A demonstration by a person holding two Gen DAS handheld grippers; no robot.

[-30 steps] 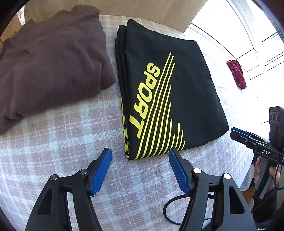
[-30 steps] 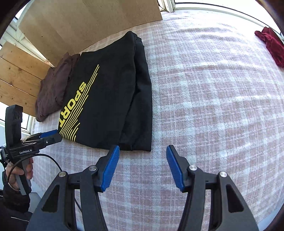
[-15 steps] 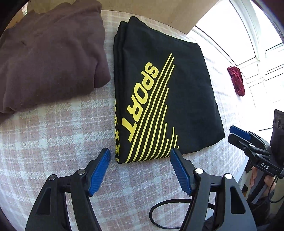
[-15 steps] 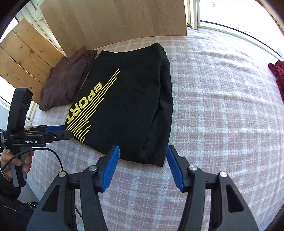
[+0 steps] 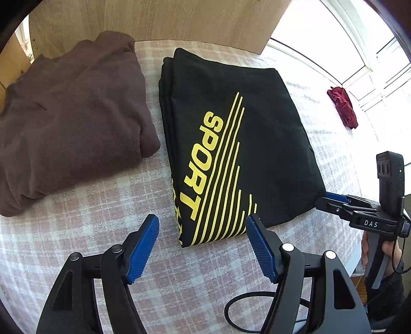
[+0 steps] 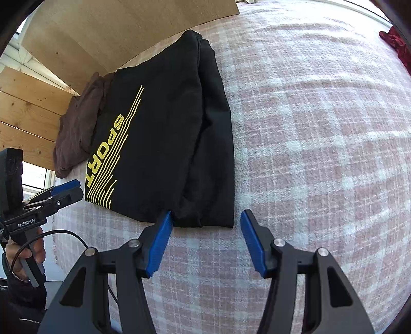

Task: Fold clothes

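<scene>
A folded black shirt [image 5: 231,144] with yellow "SPORT" print lies on the pink checked cloth; it also shows in the right wrist view [image 6: 164,138]. My left gripper [image 5: 203,223] is open and empty, its fingers either side of the shirt's near left corner. My right gripper [image 6: 205,218] is open and empty at the shirt's near right corner, its left finger touching the hem. Each gripper shows in the other's view: the right gripper [image 5: 331,200] at the shirt's right corner, the left gripper [image 6: 66,190] at the printed corner.
A folded brown garment [image 5: 69,115] lies left of the black shirt, also in the right wrist view [image 6: 77,133]. A crumpled red garment [image 5: 343,108] lies far right near the window. A wooden board [image 5: 154,20] stands behind the clothes. The checked cloth [image 6: 321,154] stretches right.
Both grippers have moved in toward the shirt's near edge. The right gripper now reaches the right corner. Both stay open and the shirt has not moved.
</scene>
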